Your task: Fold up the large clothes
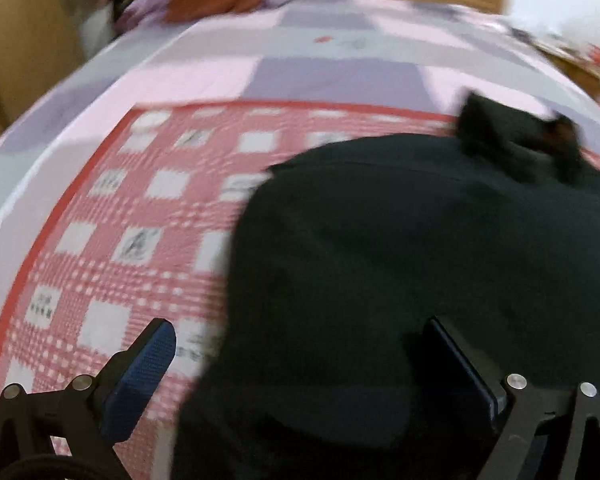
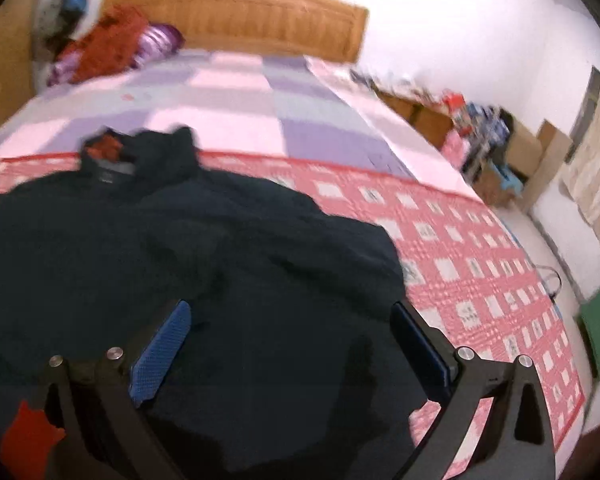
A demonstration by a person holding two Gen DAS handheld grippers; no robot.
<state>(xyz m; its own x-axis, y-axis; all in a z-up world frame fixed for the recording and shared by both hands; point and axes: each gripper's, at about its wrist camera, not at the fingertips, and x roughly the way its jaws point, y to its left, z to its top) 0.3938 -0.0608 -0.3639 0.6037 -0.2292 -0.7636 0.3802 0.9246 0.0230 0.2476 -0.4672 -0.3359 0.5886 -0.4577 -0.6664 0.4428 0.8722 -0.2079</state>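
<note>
A large dark garment (image 1: 400, 264) with a collar (image 1: 516, 140) lies spread on a red-and-white checked sheet (image 1: 112, 240) on the bed. It also shows in the right wrist view (image 2: 188, 248), collar (image 2: 140, 148) at the far end. My left gripper (image 1: 300, 332) is open and empty, over the garment's left edge near its bottom. My right gripper (image 2: 290, 312) is open and empty, over the garment's lower right part. Both views are blurred.
A pink-and-purple checked bedspread (image 2: 236, 100) covers the bed up to a wooden headboard (image 2: 240, 12). Red and purple clothes (image 2: 112, 40) are piled at the head of the bed. Boxes and clutter (image 2: 480, 132) line the wall on the right.
</note>
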